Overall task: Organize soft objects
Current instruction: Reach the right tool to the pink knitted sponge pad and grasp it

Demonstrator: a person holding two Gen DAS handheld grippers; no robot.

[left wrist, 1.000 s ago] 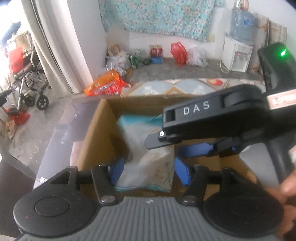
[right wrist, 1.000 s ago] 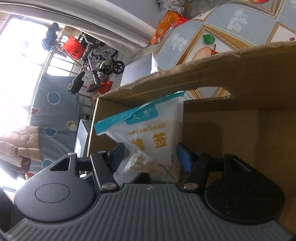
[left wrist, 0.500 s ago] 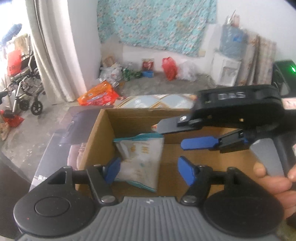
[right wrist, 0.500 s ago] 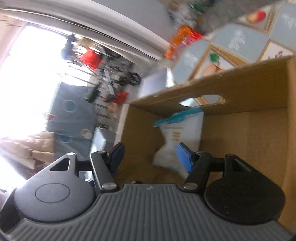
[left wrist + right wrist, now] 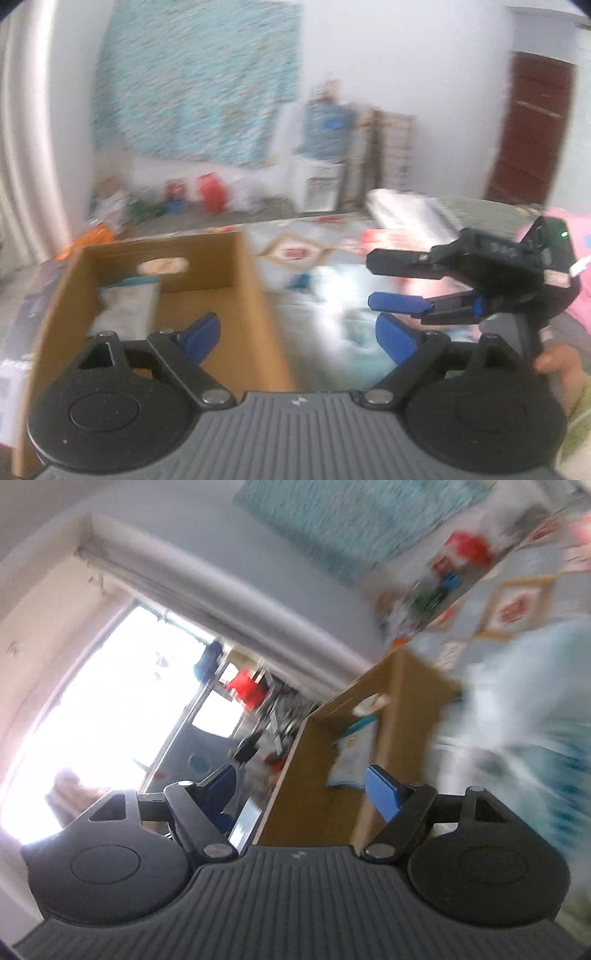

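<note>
Cardboard box (image 5: 255,306), one packet (image 5: 125,310) inside, two empty hand-held grippers

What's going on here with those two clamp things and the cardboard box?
A person holds a two-finger tool in each hand, sorting soft packets into the cardboard box. One white and teal bag already stands inside it. The left tool and right tool are empty; their jaws have just been opening, with nothing between them. More soft packs lie blurred on the table beyond.
</note>
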